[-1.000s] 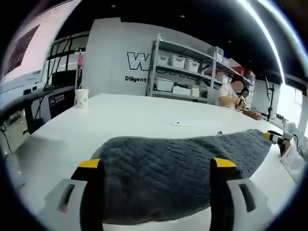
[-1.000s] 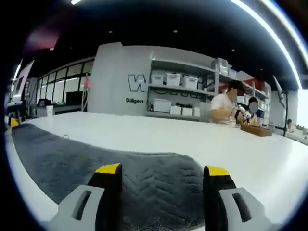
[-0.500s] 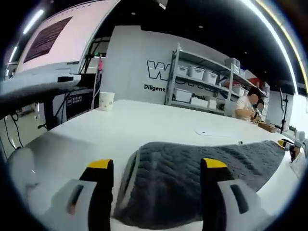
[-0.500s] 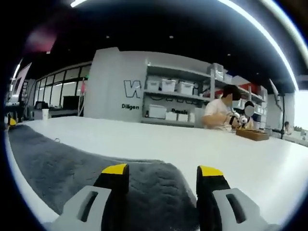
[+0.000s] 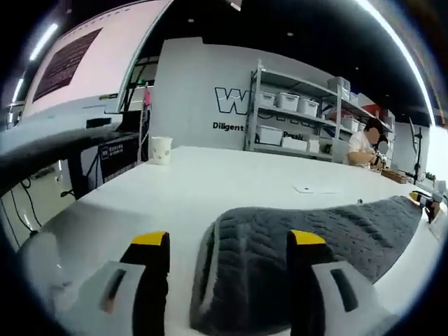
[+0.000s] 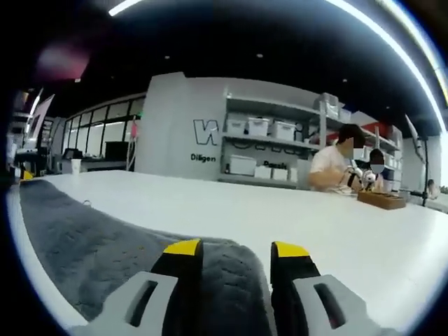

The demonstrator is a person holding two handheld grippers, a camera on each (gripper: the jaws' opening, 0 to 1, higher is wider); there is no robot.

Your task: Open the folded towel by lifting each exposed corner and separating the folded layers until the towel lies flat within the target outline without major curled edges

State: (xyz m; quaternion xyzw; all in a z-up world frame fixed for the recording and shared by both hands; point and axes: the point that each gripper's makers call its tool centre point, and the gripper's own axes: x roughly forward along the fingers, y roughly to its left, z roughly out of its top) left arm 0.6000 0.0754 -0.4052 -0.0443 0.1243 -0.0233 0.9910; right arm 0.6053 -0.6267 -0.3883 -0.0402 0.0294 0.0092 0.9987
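Note:
A dark grey folded towel (image 5: 308, 234) with a herringbone weave lies lengthwise on the white table (image 5: 210, 182). My left gripper (image 5: 229, 239) is open at the towel's left end, whose folded corner lies between the yellow-tipped jaws. The towel (image 6: 91, 231) stretches away to the left in the right gripper view. My right gripper (image 6: 236, 249) straddles its right end with the jaws drawn in, a gap still between them and towel in that gap. Each gripper's yellow tip appears small at the far end of the other's view, the right gripper (image 5: 421, 199) and the left gripper (image 6: 26, 175).
A paper cup (image 5: 161, 149) stands at the table's far left. A white sheet (image 5: 316, 188) lies beyond the towel. Shelves with white bins (image 5: 290, 124) line the back wall. People (image 6: 341, 162) sit at the far right beside a wooden box (image 6: 382, 199).
The right gripper's jaws have narrowed steadily around the towel's right end. The left view has swung to the towel's left end, and its jaws stand slightly closer together.

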